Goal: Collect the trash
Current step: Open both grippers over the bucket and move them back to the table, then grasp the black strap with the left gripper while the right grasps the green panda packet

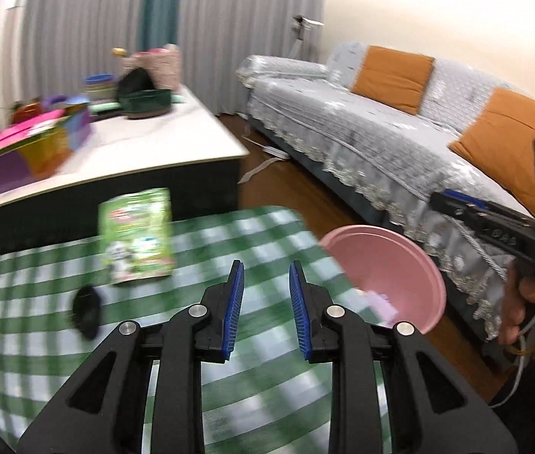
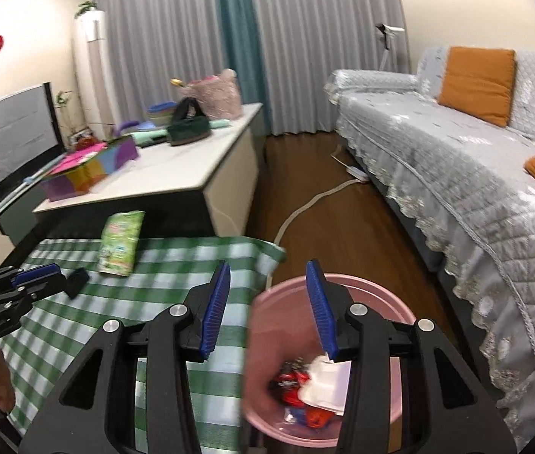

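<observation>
A green snack packet (image 1: 136,234) (image 2: 121,244) lies on the far part of the green-checked tablecloth (image 1: 40,340) (image 2: 176,265). A small black object (image 1: 86,312) (image 2: 77,282) sits nearer on the cloth. The pink bin (image 1: 388,276) (image 2: 362,412) stands just off the table's right edge and holds red wrappers (image 2: 292,382) and white paper (image 2: 324,382). My left gripper (image 1: 266,270) (image 2: 40,276) hovers open over the cloth with nothing between its pads. My right gripper (image 2: 268,268) (image 1: 453,200) is open and empty above the bin's rim.
Beyond the checked table stands a white low table (image 2: 191,174) with colourful boxes (image 2: 89,170) and a dark green bag (image 2: 187,128). A grey-covered sofa (image 2: 475,189) with orange cushions runs along the right. A power strip and cable (image 2: 354,172) lie on the wood floor between.
</observation>
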A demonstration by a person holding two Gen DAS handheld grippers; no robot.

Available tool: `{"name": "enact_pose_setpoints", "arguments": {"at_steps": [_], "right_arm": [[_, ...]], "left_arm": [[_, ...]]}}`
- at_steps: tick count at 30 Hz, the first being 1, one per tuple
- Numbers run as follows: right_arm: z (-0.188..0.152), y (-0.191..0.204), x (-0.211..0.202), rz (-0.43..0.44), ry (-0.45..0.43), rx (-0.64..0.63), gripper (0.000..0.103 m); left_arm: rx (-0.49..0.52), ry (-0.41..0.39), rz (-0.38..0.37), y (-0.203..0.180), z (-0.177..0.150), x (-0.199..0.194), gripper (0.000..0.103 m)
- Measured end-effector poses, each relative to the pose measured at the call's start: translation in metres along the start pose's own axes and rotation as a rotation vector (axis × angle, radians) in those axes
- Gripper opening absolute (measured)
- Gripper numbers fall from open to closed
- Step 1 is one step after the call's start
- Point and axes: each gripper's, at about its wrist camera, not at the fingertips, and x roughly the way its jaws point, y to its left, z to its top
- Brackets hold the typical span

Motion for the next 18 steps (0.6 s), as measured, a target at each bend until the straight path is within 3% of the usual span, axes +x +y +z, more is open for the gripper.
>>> {"name": "enact_pose_setpoints", "arguments": {"at_steps": [8,18], "right_arm": [[-0.001,0.055,0.009,0.116,-0.017,-0.052,0.042],[0.005,0.093,0.043,0.248,0.007,-0.015,0.039]], "left_arm": [[-0.107,-0.003,0.172,0.080,-0.035,-0.009,0.025],[-0.224,0.030,0.248,0.138,-0.057,0.009,0.025]]}}
